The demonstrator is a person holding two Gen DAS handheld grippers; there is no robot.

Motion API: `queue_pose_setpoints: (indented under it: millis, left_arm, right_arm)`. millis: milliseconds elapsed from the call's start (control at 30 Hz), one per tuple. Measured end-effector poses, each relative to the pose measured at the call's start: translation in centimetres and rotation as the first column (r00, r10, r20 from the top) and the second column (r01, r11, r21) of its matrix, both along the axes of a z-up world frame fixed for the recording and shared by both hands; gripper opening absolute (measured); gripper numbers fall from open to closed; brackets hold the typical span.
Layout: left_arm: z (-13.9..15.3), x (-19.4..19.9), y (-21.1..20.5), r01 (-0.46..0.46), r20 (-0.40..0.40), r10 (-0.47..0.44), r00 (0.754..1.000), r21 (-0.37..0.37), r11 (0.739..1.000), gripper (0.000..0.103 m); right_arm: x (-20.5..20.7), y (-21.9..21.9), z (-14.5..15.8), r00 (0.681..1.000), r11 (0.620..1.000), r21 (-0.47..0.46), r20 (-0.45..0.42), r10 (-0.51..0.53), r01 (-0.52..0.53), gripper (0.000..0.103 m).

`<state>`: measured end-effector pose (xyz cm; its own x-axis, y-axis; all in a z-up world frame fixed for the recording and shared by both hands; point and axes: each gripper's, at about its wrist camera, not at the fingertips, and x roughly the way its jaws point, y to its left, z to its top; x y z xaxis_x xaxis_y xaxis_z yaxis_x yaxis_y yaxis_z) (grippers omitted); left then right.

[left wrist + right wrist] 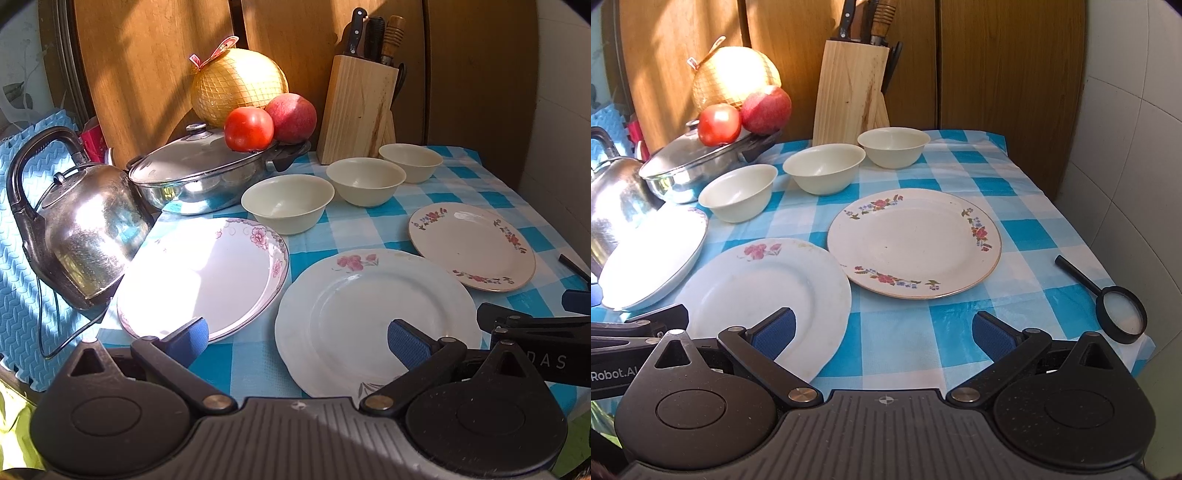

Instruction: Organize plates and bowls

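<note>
Nothing is picked up yet: the left gripper (297,341) and the right gripper (882,334) both sit at the bottom of their frames with blue pads spread wide and nothing between them. Three plates lie flat and separate on the blue checked tablecloth (1015,184): an oval platter with a pink-flower rim (207,273) at left centre of the left wrist view, its left edge seemingly riding up against the steel kettle (83,236), a white scalloped plate with a pink flower (373,317) right ahead of the left gripper, and a gold-rimmed floral plate (914,242) in the middle of the right wrist view. Behind them, three plain cream bowls run in a diagonal row: near bowl (288,203), middle bowl (365,181), far bowl (410,160) next to the wooden knife block (356,110). The plates look like glazed ceramic, so probably stiff, fairly heavy, slick and chippable. Since they lie flat, the only real grab is a pinch on the rim, one pad over and one under, and the tilted platter edge likely gives the easiest way in. The bowls look lighter, maybe melamine, and an upright wall pinch should do, then nesting. A magnifying glass (1115,306) at lower right sits clear of everything. Whoever stacks these would likely want the biggest plate at the bottom.
</note>
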<state>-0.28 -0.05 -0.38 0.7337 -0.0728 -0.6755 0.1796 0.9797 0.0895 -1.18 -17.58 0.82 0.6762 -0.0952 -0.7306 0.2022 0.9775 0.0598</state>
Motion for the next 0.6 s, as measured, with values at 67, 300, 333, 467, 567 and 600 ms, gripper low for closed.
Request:
queue_pose_setpoints:
  millis: [67,300,333,467,567,600]
  left_arm:
    - [-0.04,0.13,0.14,0.002,-0.006,-0.002,1.0,-0.003,1.0,0.099]
    - [-0.33,0.49,0.15,0.018,-0.032,-0.019,0.999,-0.015,1.0,0.099]
    - [-0.37,0.48,0.05,0.021,-0.032,-0.021,0.999,-0.014,1.0,0.099]
    - [-0.54,0.56,-0.06,0.029,-0.041,-0.03,0.999,-0.016,0.999,0.099]
    - [-0.68,0.68,0.04,0.031,-0.048,-0.032,0.998,-0.018,0.999,0.099]
    - [-0.72,0.76,0.1,0.031,-0.052,-0.032,0.998,-0.02,0.999,0.099]
  right_arm:
    - [0.1,-0.04,-0.05,1.0,1.0,0.006,-0.005,0.002,-0.002,0.102]
    - [0.3,-0.18,-0.39,1.0,0.999,0.039,-0.028,0.012,-0.011,0.099]
    - [0.35,-0.2,-0.43,0.999,0.999,0.045,-0.03,0.015,-0.014,0.098]
    - [0.42,-0.16,-0.63,0.999,0.998,0.057,-0.04,0.023,-0.02,0.093]
    - [0.62,-0.16,-0.75,0.999,0.998,0.063,-0.047,0.026,-0.023,0.09]
    - [0.66,-0.18,-0.81,0.998,0.997,0.068,-0.05,0.029,-0.026,0.088]
